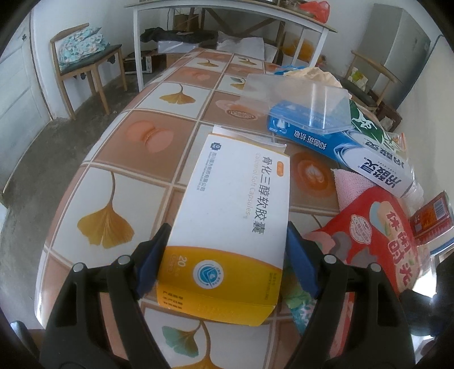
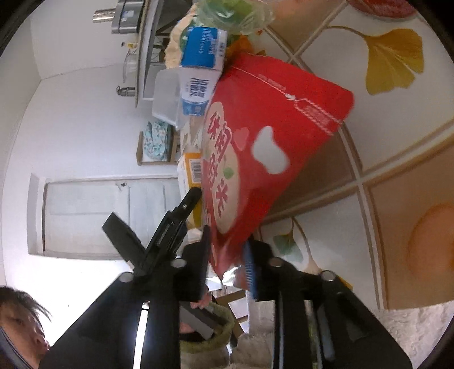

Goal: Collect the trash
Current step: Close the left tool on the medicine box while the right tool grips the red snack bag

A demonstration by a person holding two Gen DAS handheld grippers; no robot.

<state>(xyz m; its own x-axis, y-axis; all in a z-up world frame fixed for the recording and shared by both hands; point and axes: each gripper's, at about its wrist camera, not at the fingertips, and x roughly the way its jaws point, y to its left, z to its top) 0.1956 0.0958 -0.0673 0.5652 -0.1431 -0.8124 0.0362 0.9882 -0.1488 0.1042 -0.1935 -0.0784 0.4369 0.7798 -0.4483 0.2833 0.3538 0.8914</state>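
My left gripper (image 1: 227,255) is shut on a white and yellow medicine box (image 1: 235,215), holding it by its sides just above the patterned tablecloth (image 1: 122,181). My right gripper (image 2: 227,255) is shut on the lower edge of a red snack bag (image 2: 269,142) and holds it tilted, with the view rolled sideways. The same red bag shows in the left wrist view (image 1: 377,241) at the right. The medicine box also shows in the right wrist view (image 2: 190,170), behind the red bag.
On the table's right lie a blue and white box (image 1: 317,136), a clear plastic tray (image 1: 306,105), a white and green pack (image 1: 383,159), a pink cloth (image 1: 349,184) and a small red box (image 1: 431,215). A chair (image 1: 85,56) and white desk (image 1: 227,8) stand beyond.
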